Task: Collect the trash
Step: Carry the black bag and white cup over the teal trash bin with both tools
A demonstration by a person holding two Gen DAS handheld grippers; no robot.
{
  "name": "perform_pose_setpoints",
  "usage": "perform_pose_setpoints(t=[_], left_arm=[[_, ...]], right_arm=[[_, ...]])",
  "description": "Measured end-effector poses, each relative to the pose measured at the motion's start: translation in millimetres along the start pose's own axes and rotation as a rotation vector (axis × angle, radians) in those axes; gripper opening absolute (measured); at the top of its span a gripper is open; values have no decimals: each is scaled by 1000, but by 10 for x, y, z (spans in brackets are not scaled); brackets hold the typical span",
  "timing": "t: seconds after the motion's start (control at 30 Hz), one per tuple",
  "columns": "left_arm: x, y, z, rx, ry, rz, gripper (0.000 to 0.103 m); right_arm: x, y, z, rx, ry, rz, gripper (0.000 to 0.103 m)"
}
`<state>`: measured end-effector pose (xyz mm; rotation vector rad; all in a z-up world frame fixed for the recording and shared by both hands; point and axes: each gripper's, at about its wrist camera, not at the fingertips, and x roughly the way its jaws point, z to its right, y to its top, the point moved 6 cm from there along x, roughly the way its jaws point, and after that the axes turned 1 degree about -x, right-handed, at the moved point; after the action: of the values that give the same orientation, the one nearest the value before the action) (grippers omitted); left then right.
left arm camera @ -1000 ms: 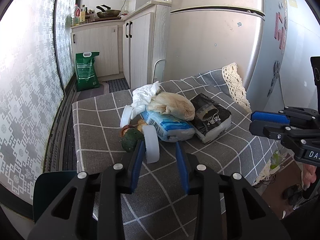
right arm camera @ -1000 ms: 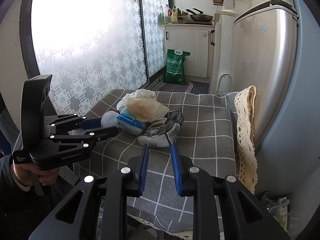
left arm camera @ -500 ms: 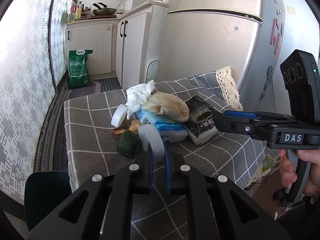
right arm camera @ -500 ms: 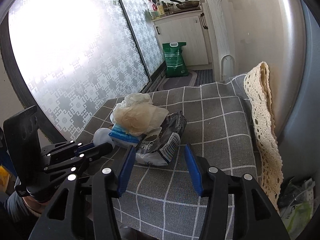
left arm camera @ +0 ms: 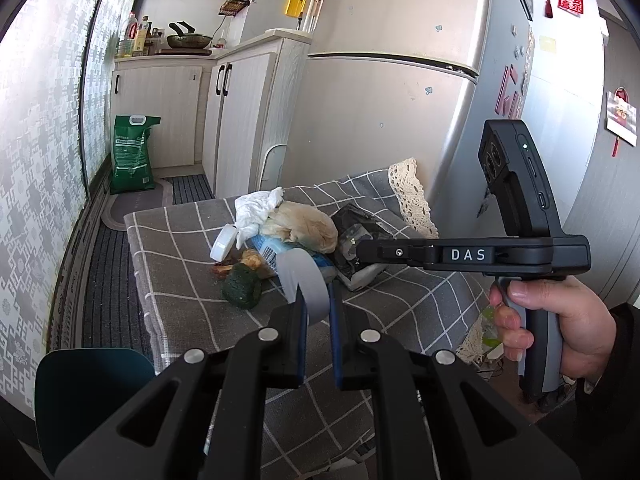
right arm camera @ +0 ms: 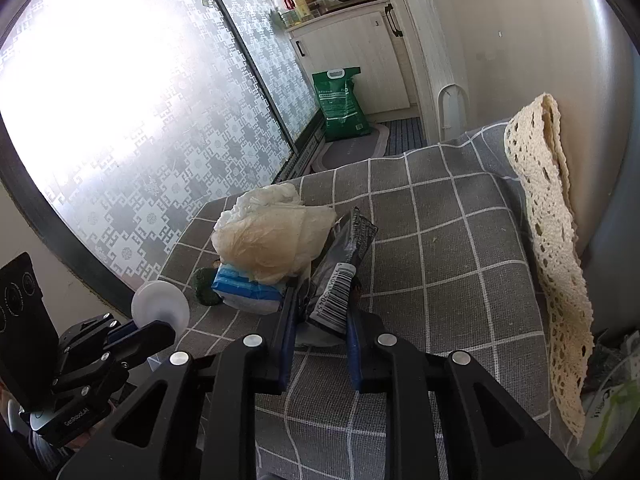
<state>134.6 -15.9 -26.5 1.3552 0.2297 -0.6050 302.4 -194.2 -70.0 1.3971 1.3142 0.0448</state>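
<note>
The left tool [left arm camera: 316, 304] is clamped on a white plastic lid [left arm camera: 302, 280], which stands on edge between its blue pads, lifted off the grey checked cloth of the bench [left arm camera: 180, 264]. Just beyond its tips lies the rest of the trash heap: a dark green lump [left arm camera: 241, 288] close ahead to the left, brown scraps [left arm camera: 244, 260] behind it, a second white lid [left arm camera: 223, 242] further out, a blue-and-white packet [left arm camera: 276, 252], a tan plastic bag [left arm camera: 306, 228] on top of it and crumpled white tissue [left arm camera: 256, 208] at the far end.

The right tool [right arm camera: 320, 320] has just been closing its jaws, and they now pinch the near end of a black wrapper with a barcode [right arm camera: 340, 280]; the wrapper's far end rests on the cloth. In the left wrist view this tool [left arm camera: 362, 250] reaches across from the right, held by a hand [left arm camera: 560, 320], and covers part of the wrapper. To the left of the right tool's tips sit the packet [right arm camera: 244, 290] and the bag [right arm camera: 272, 240], touching the wrapper, so they crowd that side of the grasp.

A cream lace trim [right arm camera: 552, 220] lies along the bench edge to the right, against the silver fridge [left arm camera: 400, 120]. Past the bench are white cabinets [left arm camera: 240, 112] and a green sack [left arm camera: 132, 152] on the floor. A dark chair back [left arm camera: 92, 392] stands near the left tool's lower left.
</note>
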Motion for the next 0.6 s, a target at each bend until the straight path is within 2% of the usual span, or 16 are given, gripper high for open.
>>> perform_pose_setpoints(t=[0.07, 0.37, 0.47, 0.6], left_arm=[[-74, -6, -40, -4, 3, 11, 11], [-441, 28, -325, -54, 34, 72, 11], [-555, 18, -445, -67, 49, 84, 11], [-707, -14, -618, -86, 77, 98, 11]], right_arm=[[-73, 44, -26, -26, -36, 23, 14], [-460, 265, -229, -165, -248, 145, 13], [-533, 314, -349, -175, -251, 175, 13], [-491, 358, -628, -200, -198, 185, 13]])
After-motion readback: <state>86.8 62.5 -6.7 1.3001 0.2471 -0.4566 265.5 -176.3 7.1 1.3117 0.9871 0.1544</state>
